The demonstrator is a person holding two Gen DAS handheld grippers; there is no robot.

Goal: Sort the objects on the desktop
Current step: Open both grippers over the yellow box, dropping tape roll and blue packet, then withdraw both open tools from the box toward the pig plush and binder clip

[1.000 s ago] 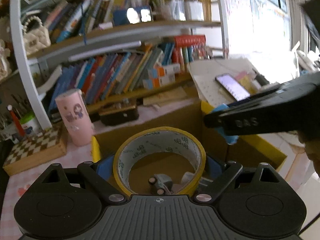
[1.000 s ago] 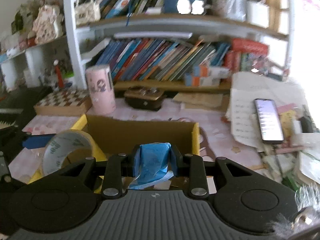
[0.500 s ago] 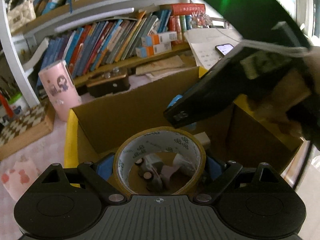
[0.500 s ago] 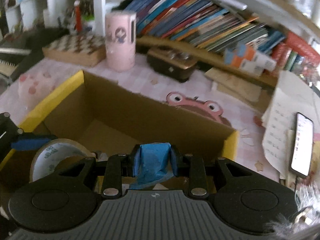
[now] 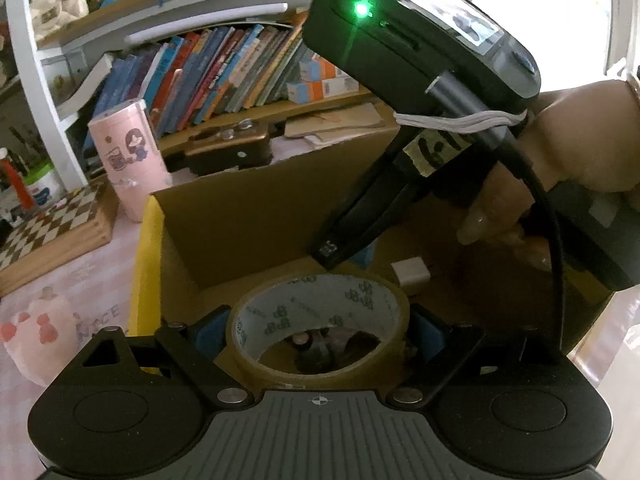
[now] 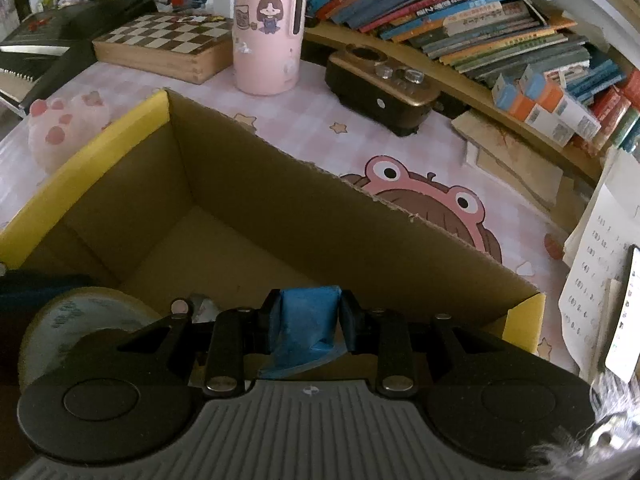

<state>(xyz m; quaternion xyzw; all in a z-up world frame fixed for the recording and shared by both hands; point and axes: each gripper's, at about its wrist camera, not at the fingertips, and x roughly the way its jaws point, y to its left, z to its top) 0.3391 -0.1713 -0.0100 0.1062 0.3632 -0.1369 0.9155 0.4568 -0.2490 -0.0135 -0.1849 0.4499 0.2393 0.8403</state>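
Both grippers have come over the cardboard box (image 6: 280, 216). Left gripper (image 5: 320, 332), lower centre, grasps the tape roll (image 5: 320, 320); right gripper (image 6: 308, 320) is clenched on a blue item (image 6: 308, 328). Release likely follows.

one cardboard box (image 6: 280, 208), one tape roll (image 5: 320, 320), one pink canister (image 6: 266, 28), one chessboard (image 6: 164, 42)
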